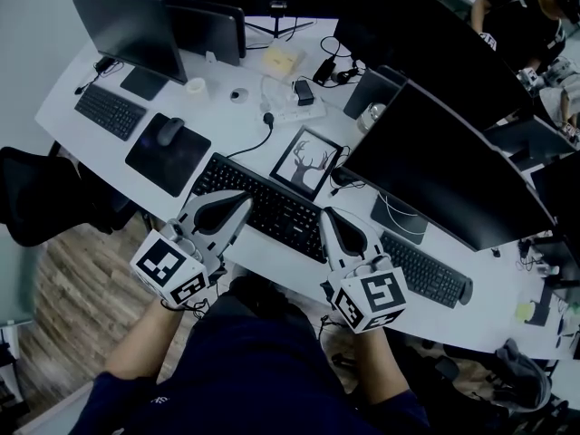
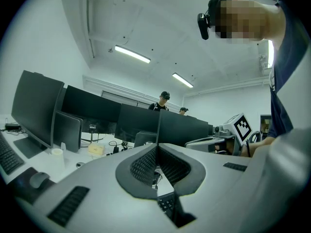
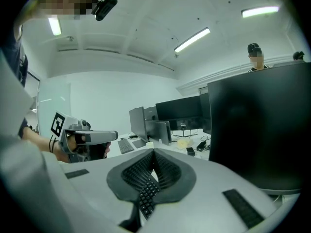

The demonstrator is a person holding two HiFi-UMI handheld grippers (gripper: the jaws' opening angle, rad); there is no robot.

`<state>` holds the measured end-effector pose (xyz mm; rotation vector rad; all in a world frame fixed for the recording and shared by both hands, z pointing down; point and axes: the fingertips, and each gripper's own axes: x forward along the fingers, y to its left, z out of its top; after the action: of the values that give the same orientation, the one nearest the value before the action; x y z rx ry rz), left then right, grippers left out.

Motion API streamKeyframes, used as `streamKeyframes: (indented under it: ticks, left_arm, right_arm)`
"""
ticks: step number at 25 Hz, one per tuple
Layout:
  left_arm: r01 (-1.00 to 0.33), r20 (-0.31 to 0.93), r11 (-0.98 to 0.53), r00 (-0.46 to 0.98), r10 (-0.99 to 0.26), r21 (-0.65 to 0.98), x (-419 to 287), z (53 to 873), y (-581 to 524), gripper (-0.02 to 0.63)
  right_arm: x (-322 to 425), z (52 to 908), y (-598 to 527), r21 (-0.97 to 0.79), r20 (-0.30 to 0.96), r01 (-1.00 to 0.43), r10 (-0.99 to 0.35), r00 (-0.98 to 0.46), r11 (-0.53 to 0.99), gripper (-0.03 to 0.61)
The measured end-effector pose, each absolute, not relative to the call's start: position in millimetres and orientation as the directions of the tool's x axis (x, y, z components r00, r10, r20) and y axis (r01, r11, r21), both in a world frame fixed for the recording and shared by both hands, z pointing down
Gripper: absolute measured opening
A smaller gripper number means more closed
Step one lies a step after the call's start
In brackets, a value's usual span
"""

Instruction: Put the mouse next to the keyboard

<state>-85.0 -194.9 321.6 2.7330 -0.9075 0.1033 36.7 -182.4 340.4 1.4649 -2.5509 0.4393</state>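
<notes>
Desk [image 1: 227, 120] | mouse [image 1: 169, 130] on pad [image 1: 163, 166]: head, left gripper views only | left gripper [image 1: 245, 203], right gripper [image 1: 328, 213]: jaws closed, empty

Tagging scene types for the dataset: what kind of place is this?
Most likely a shared office: a long white desk carrying several monitors, keyboards and a mouse on its pad.
</notes>
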Motion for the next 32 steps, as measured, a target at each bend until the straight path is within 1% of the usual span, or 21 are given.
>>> streamKeyframes:
  ticks: [12,24,32]
  left_arm:
    - [-0.592,0.149,-0.775,0.806,-0.573,0.221,-84.2,321.1,-195.3,0.035]
    - [-0.592,0.158,-0.773,0.806,-0.571,0.227,-81.0,326.6,-193.7,0.035]
    - [-0.592,0.167,-0.774,0.806,-0.567,0.228,-77.5,328.9,-193.9,0.035]
  right_arm:
    - [33.9,337.6,-182.0,-0.189,0.274,-0.851,-0.806,-0.525,0.49,0.003]
    - [41.2,352.1,-180.9,-0.194,0.309,-0.86,-0.803,-0.51,0.472,0.002]
    - [44.1,351.5,-181.1,-0.202,0.296,-0.856,-0.804,-0.516,0.476,0.002]
